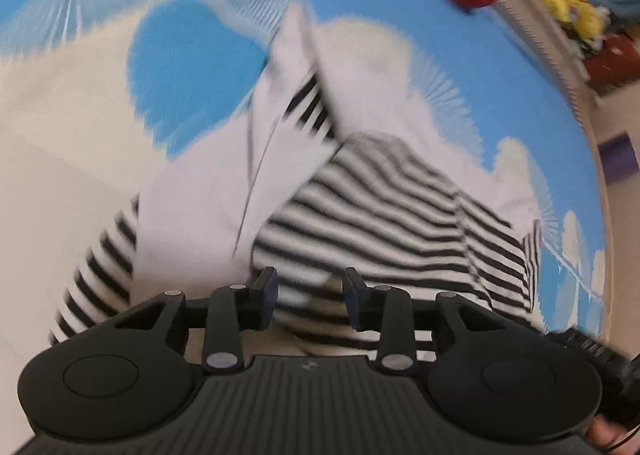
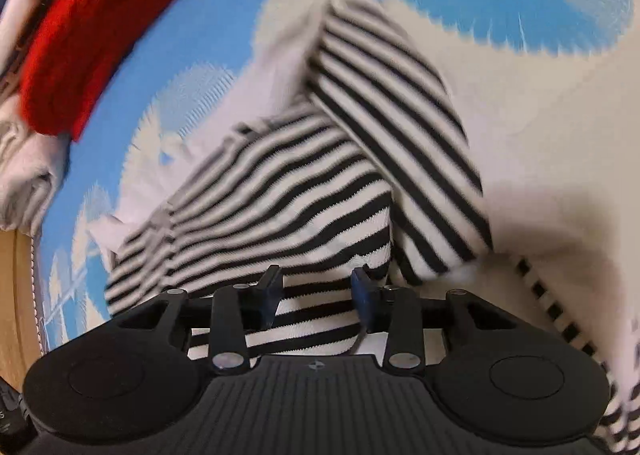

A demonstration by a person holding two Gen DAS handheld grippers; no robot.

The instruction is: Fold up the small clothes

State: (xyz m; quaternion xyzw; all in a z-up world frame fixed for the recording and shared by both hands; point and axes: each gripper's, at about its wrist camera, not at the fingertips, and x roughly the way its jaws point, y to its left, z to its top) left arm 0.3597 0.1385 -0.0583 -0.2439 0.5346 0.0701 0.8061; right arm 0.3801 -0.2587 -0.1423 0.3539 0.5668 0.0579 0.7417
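Shirt: a black-and-white striped shirt [image 1: 384, 211] with white panels is seen lying crumpled on a blue-and-cream cloud-print sheet [image 1: 192, 67], partly folded over itself.
Shirt position: it is spread directly ahead of and beneath both grippers, so each wrist view is filled by it.
Long axis: a folded striped flap [image 2: 404, 135] is seen running away from the right gripper, up and to the right in that view; the exact outline is lost in blur.
Left gripper [image 1: 311, 297]: the fingers are held moderately apart, with striped cloth visible in the gap but not pressed by the pads; nothing is held.
Right gripper [image 2: 317, 295]: the fingers are likewise parted to a middling width over a striped hem, with no pinch seen.
Nearer hand: neither is clearly nearer; both are placed over the near edge of the shirt, the left toward its white side, the right toward the striped flap.
Coming move: it is judged that a fresh edge must be reached and pinched, probably the near hem, then carried away from the fingers along the flap's line.
Risk: two layers may be caught together, since the cloth is bunched.
Surroundings: a red garment [image 2: 100, 27] is seen well apart at the sheet's far edge, beside white cloth [image 2: 24, 159].
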